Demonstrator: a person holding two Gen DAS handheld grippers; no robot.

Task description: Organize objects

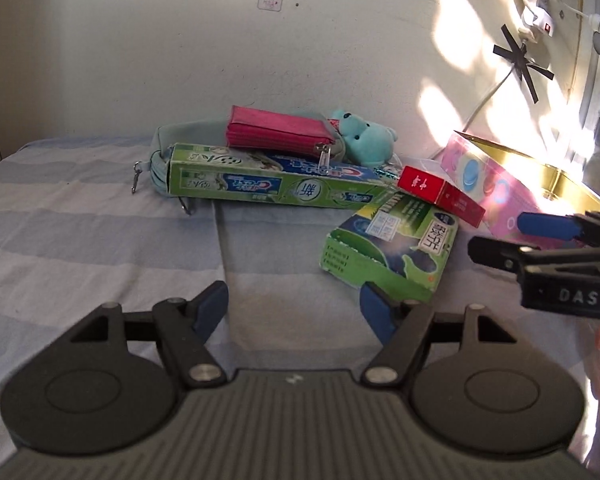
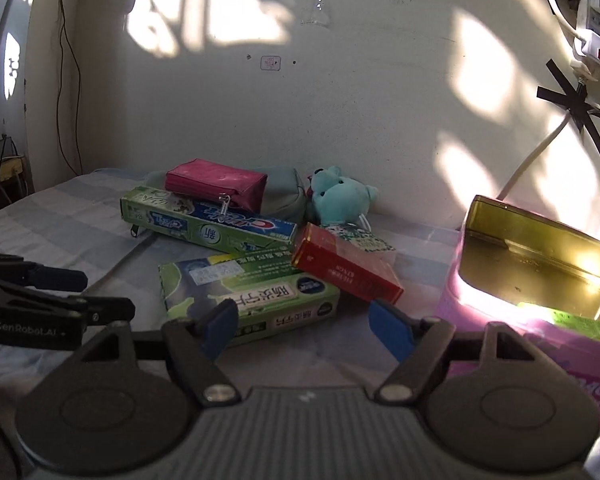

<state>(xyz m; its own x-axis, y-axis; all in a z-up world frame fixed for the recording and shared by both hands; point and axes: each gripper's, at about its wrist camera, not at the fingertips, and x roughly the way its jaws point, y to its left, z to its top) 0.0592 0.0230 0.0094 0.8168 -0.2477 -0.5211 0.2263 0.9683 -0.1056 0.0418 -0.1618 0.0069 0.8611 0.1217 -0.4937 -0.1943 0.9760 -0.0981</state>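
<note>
A pile lies on the striped bed sheet [image 1: 80, 232]: a long green toothpaste box [image 1: 268, 184] [image 2: 204, 228], a pink pouch [image 1: 280, 130] [image 2: 216, 186] on a pale teal case [image 1: 160, 160] [image 2: 284, 196], a teal plush toy [image 1: 364, 136] [image 2: 340, 196], a red box [image 1: 440, 194] [image 2: 344, 268] and a flat green box [image 1: 392, 244] [image 2: 248, 292]. My left gripper [image 1: 294, 306] is open and empty, just short of the flat green box. My right gripper [image 2: 302, 320] is open and empty, right before that box.
A pink box with a gold inside [image 1: 500, 176] [image 2: 532, 272] stands open at the right. The wall is close behind the pile, with a taped power strip [image 2: 592, 20] and cable [image 1: 484, 100] at the upper right. Each gripper shows in the other's view.
</note>
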